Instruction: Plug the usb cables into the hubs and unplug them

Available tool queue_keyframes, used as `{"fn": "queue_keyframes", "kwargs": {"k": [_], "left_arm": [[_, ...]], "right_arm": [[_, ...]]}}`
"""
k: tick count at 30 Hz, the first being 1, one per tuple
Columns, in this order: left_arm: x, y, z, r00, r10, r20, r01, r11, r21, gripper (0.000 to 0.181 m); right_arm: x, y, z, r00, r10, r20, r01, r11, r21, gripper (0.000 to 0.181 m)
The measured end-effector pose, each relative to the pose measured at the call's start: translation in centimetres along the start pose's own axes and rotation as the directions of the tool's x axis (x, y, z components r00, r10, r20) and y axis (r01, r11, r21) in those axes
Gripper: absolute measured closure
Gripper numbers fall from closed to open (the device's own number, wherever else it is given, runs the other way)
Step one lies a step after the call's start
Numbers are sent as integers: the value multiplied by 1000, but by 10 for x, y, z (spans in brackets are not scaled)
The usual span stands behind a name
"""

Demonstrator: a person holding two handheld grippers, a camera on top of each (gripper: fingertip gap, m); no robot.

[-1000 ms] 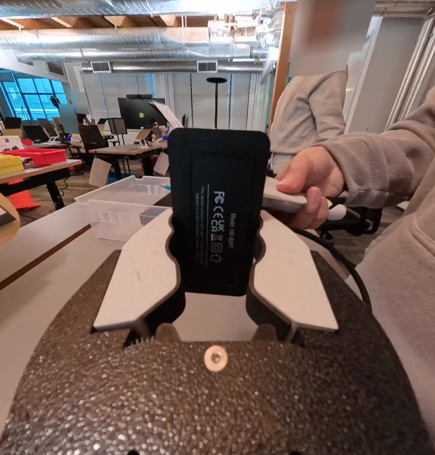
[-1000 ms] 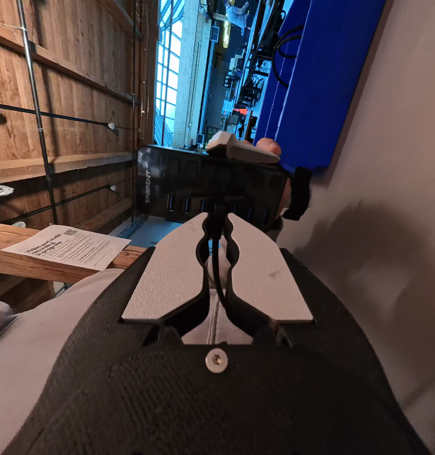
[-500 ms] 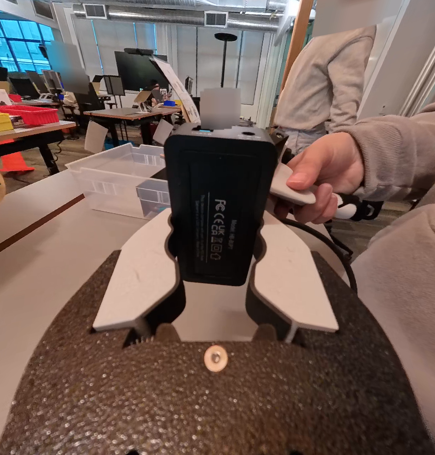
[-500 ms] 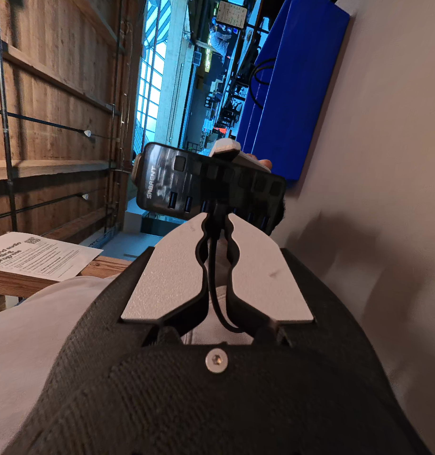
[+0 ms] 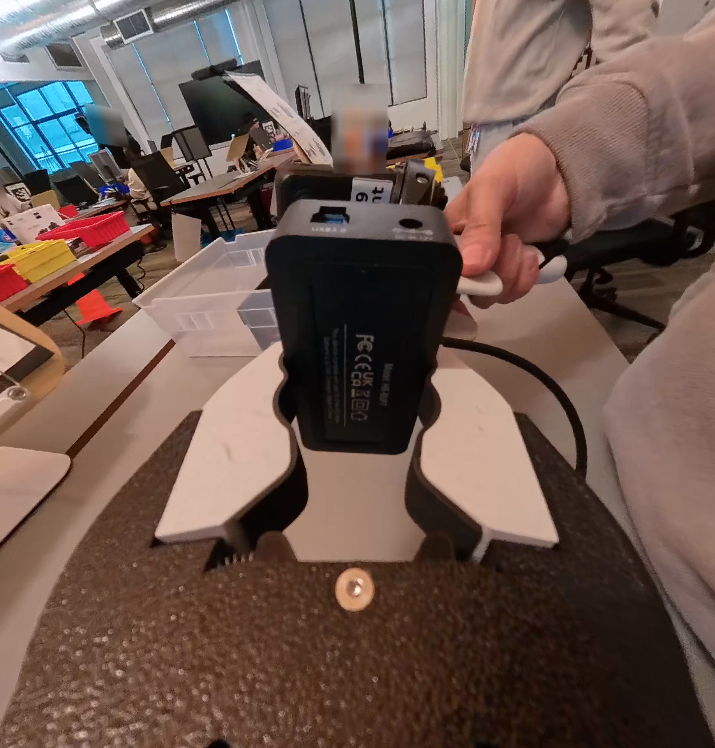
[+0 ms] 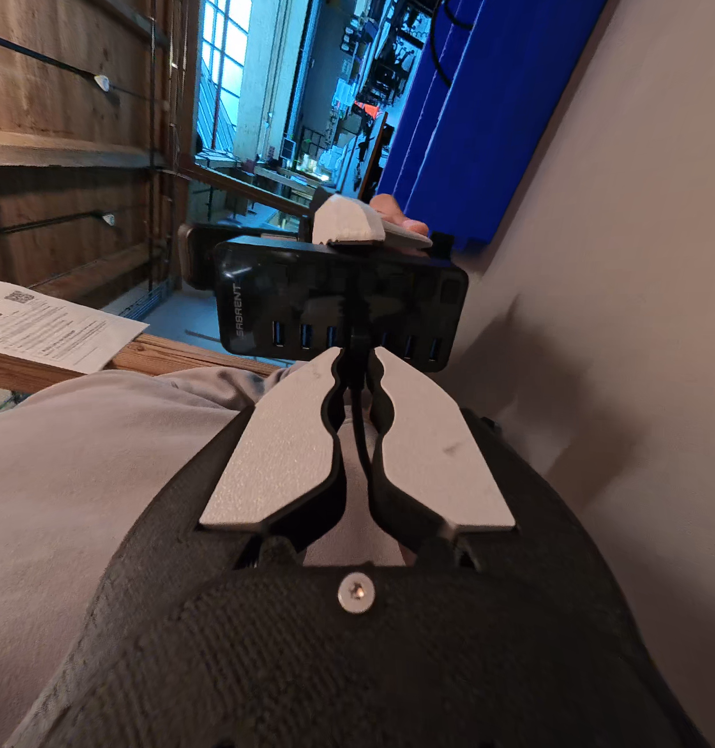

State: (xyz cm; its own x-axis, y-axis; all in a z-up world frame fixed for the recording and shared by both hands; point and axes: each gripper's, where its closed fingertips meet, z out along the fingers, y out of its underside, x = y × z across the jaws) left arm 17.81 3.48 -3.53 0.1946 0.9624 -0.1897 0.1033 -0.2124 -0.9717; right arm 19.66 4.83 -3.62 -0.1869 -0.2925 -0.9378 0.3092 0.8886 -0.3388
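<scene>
My left gripper point(image 5: 355, 366) is shut on a black USB hub point(image 5: 359, 324) and holds it upright above the table, its labelled underside towards the camera. In the right wrist view the hub point(image 6: 307, 299) lies across the frame with its row of blue ports facing me, and a white finger point(image 6: 347, 222) of the left gripper presses on its top. My right gripper point(image 6: 356, 356) is shut on a black USB plug point(image 6: 357, 338), which meets a middle port of the row. I cannot tell how deep it sits. Its cable point(image 6: 359, 429) trails back between the fingers.
A clear plastic bin point(image 5: 202, 299) stands on the grey table point(image 5: 104, 388) behind the hub. A hand point(image 5: 509, 226) in a grey sleeve holds the right gripper beside the hub, and a black cable point(image 5: 558, 388) loops below it. A person in grey stands behind. A blue panel point(image 6: 469, 121) shows.
The hub has tilted, so its top end with a port and a socket now shows in the left view. In the right view the hub has come closer and its port row faces me.
</scene>
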Motion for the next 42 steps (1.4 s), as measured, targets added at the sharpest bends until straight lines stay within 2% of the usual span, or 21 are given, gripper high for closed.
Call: {"fn": "queue_keyframes", "kwargs": {"k": [4, 5, 6, 7, 8, 9, 11, 12, 15, 17, 20, 24, 26, 28, 29, 33, 35, 37, 39, 41, 42], "left_arm": [[-2, -5, 2, 999, 32, 39, -31, 999, -19, 121], [-11, -4, -6, 996, 38, 81, -36, 999, -25, 121], [-23, -4, -23, 992, 11, 129, -10, 1000, -8, 121], [-37, -8, -43, 983, -49, 177, 42, 998, 43, 122], [-47, -15, -57, 976, -99, 194, 81, 992, 95, 123], [-53, -22, -63, 975, -110, 194, 89, 990, 112, 123], [-57, -32, -60, 983, -23, 184, 15, 999, 41, 123], [-55, -38, -56, 985, 16, 172, -19, 1000, 18, 122], [-43, -51, -43, 993, 39, 110, -44, 998, 46, 123], [-37, -48, -36, 997, 15, 77, -20, 998, 62, 123], [-31, -39, -29, 999, -19, 48, 16, 998, 66, 122], [-27, -35, -25, 998, -46, 33, 43, 995, 84, 123], [-26, -38, -24, 998, -66, 22, 63, 991, 115, 123], [-25, -38, -23, 997, -80, 16, 78, 989, 129, 123], [-24, -37, -23, 996, -83, 16, 80, 989, 124, 123], [-18, -33, -24, 996, -90, 12, 88, 990, 114, 122], [-16, -31, -24, 995, -99, 11, 97, 989, 111, 122], [-16, -29, -24, 994, -105, 12, 103, 989, 104, 122], [-16, -27, -24, 994, -110, 8, 109, 989, 100, 122], [-17, -27, -23, 993, -122, 8, 120, 987, 106, 122], [-18, -26, -22, 992, -127, 9, 125, 986, 108, 122]], "right_arm": [[-4, -4, -5, 1000, 25, 7, -25, 999, 39, 172], [2, -20, -20, 999, 46, -24, -42, 988, 152, 172], [14, -47, -58, 995, 78, -63, -53, 939, 339, 172], [28, -62, -98, 986, 72, -153, 2, 900, 435, 173], [30, -54, -108, 970, 7, -244, 82, 931, 356, 172], [18, -36, -96, 971, -45, -233, 96, 972, 214, 172], [-12, -21, -74, 969, -155, -194, 169, 984, 54, 172], [-27, -25, -75, 960, -209, -184, 218, 975, 30, 173], [-72, -54, -105, 950, -291, -112, 302, 948, 100, 173], [-76, -78, -141, 915, -340, -218, 376, 914, 152, 173], [-91, -106, -191, 893, -372, -251, 431, 868, 246, 173], [-71, -129, -242, 823, -425, -376, 528, 816, 235, 173], [-31, -136, -259, 807, -406, -428, 528, 820, 219, 173], [17, -128, -262, 877, -275, -394, 375, 904, 204, 173], [32, -124, -260, 896, -241, -374, 335, 918, 212, 173], [58, -121, -251, 888, -219, -404, 319, 926, 200, 173], [77, -123, -259, 811, -215, -544, 330, 936, 121, 173], [105, -123, -282, 620, -243, -746, 330, 943, -32, 167], [125, -122, -309, 393, -288, -874, 290, 940, -179, 160], [134, -122, -325, 217, -377, -901, 264, 911, -317, 125], [133, -122, -330, 158, -411, -898, 257, 895, -365, 116]]}}
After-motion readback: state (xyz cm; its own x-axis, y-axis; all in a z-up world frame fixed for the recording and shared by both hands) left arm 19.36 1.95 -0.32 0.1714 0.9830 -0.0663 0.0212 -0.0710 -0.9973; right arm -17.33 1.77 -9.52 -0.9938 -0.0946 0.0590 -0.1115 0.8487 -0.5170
